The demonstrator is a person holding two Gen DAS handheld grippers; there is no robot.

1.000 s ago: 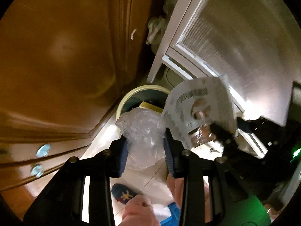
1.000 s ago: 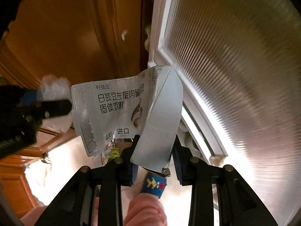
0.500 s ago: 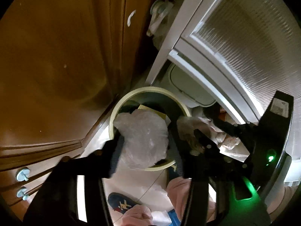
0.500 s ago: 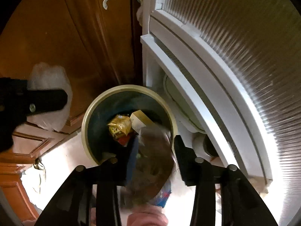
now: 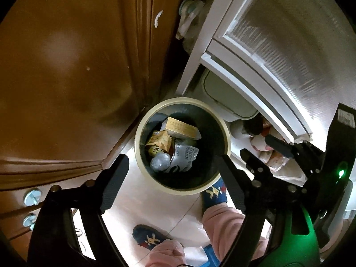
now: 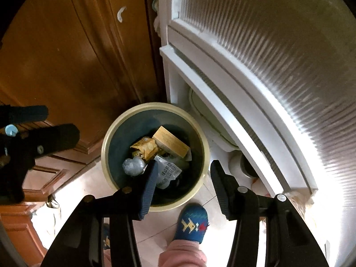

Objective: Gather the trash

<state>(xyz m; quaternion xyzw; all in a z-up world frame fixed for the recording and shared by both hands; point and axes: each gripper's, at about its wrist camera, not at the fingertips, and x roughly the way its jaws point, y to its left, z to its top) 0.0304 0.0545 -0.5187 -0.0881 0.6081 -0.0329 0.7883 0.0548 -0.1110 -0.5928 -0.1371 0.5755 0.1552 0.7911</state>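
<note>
Both the left gripper (image 5: 171, 178) and the right gripper (image 6: 182, 187) hang open and empty over the round waste bin (image 5: 225, 133), jaws just parted to drop the crumpled plastic (image 5: 159, 164) and printed pouch (image 5: 185, 158) (both now inside).

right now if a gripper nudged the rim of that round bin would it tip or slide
The bin looks squat and wide-mouthed, so it would probably slide on the glossy floor tiles rather than tip. Its load is only light litter, a silver pouch and a small box, so it is probably easy to shove.
</note>
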